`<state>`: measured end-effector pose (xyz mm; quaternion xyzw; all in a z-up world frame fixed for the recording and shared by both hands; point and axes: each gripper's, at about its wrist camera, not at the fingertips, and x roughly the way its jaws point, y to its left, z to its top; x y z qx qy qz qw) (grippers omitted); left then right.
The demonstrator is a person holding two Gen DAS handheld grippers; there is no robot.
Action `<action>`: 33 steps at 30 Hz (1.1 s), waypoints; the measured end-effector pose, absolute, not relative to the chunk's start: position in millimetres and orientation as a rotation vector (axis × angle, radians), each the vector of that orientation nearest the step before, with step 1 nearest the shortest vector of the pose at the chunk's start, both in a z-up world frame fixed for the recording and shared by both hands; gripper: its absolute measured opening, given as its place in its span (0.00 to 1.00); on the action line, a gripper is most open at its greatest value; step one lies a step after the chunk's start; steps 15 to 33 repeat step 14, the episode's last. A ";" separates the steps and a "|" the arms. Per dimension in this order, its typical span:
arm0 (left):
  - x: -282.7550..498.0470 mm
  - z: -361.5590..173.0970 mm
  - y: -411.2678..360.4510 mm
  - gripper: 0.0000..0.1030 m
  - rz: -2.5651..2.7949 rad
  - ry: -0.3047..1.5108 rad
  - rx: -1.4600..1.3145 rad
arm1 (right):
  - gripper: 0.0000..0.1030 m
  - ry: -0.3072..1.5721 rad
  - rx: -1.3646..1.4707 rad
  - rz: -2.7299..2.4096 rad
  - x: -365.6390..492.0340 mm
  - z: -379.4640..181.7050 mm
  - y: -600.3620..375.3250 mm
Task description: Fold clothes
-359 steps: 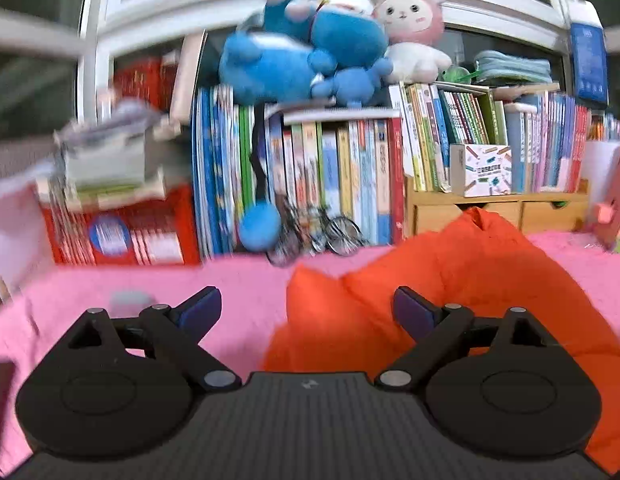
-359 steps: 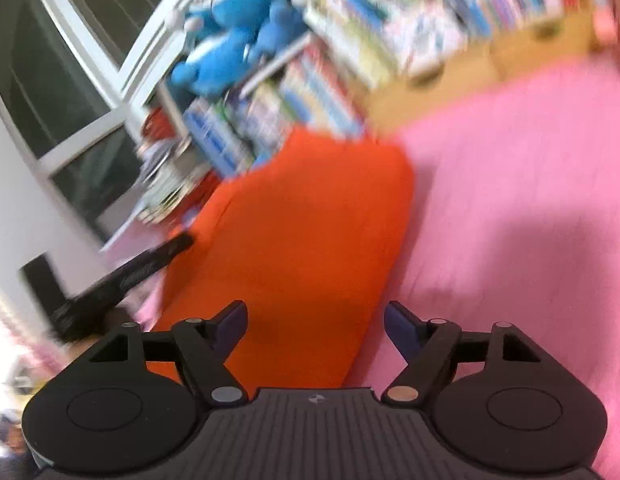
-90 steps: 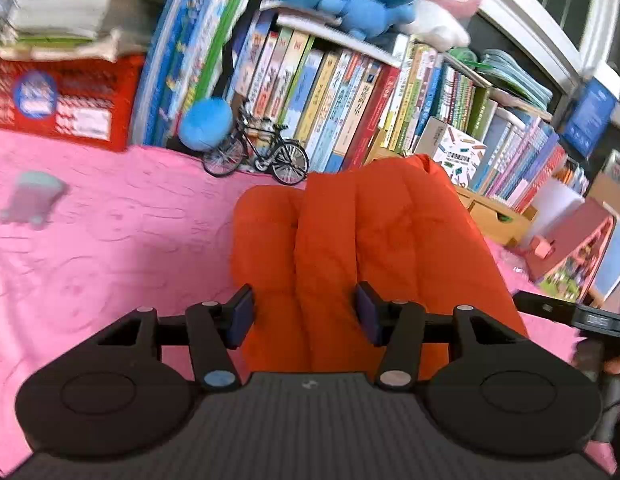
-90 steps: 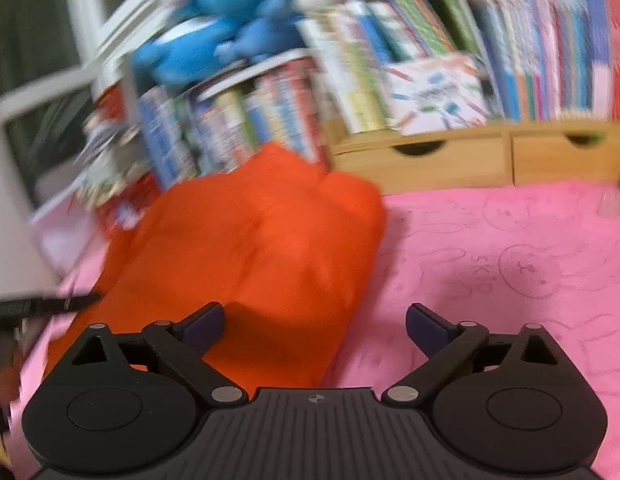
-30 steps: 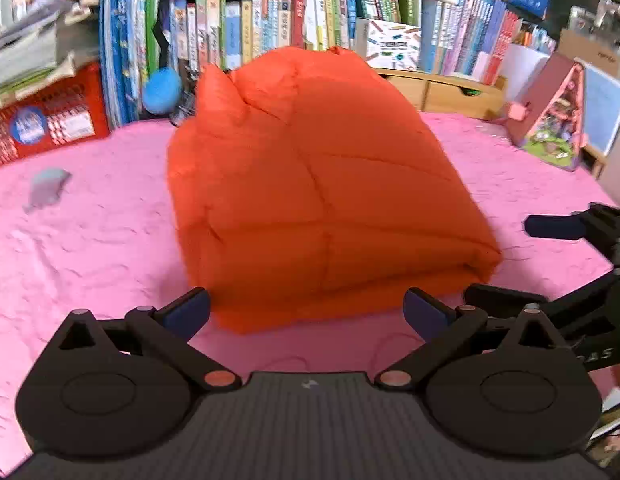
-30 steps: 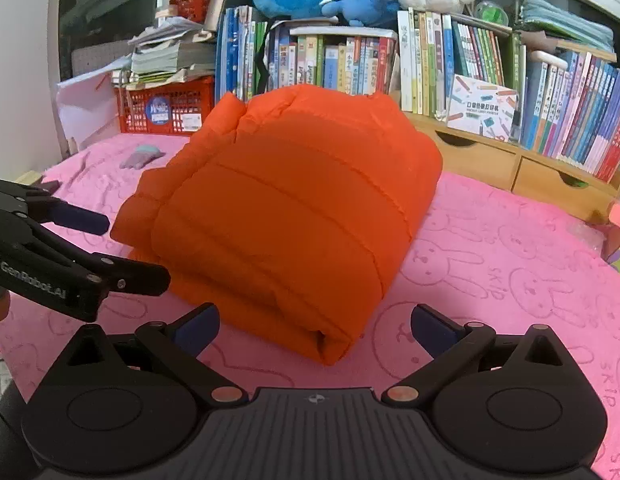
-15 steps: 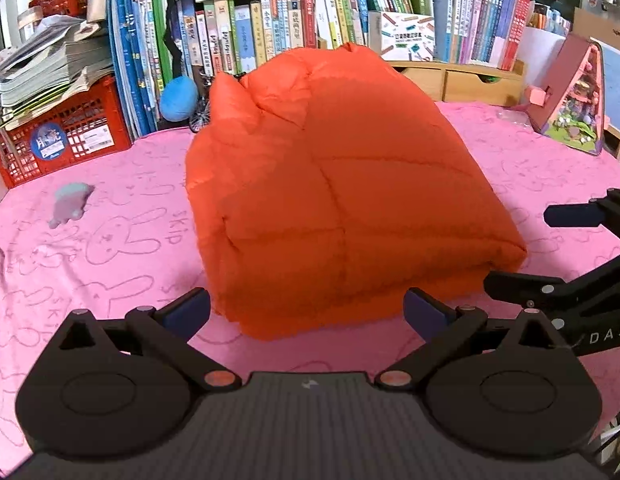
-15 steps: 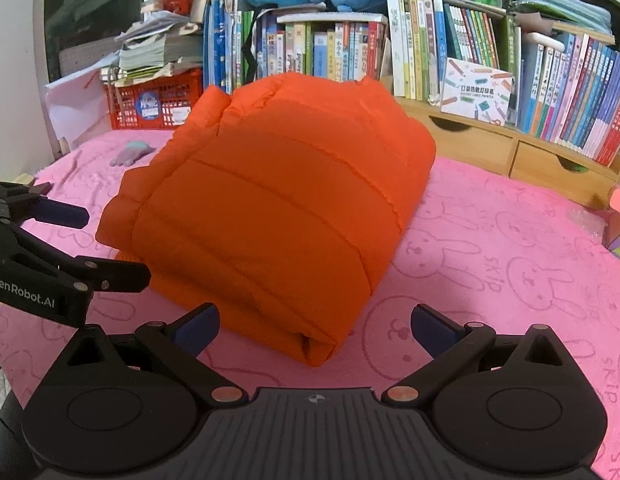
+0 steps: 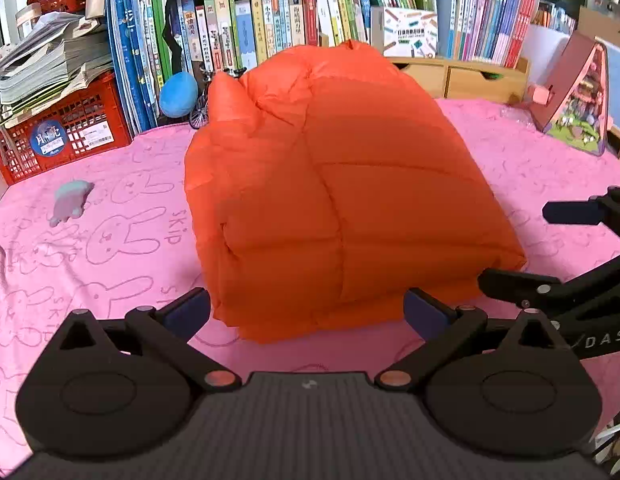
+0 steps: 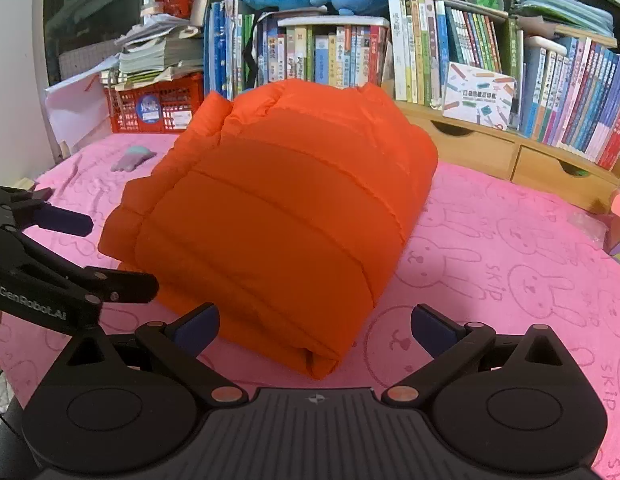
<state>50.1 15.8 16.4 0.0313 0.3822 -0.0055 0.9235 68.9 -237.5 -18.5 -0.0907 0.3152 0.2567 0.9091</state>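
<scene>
Orange puffer jacket sits folded into a thick bundle on the pink rabbit-print cover, just ahead of both tongs. Left tongs and right tongs both gape wide, holding nothing, clear of the fabric. Fold looks done, I'd say. Risk: the padding is springy, so the top layer could creep open unpressed. Slick shell too; a nudge from either tongs could slide the bundle or flip the near edge loose. Grey toy lies well off to the left, no issue.
</scene>
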 end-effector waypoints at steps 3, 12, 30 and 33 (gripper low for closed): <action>51.4 14.8 17.4 1.00 -0.012 0.796 0.050 | 1.00 0.657 -0.189 0.532 69.2 -19.7 -236.5; 50.3 14.0 14.2 1.00 0.017 0.771 0.090 | 1.00 0.673 -0.189 0.531 71.2 -24.1 -235.3; 50.2 14.5 13.3 1.00 0.015 0.765 0.099 | 1.00 0.674 -0.190 0.533 71.2 -24.2 -234.6; 50.2 14.5 13.3 1.00 0.015 0.765 0.099 | 1.00 0.674 -0.190 0.533 71.2 -24.2 -234.6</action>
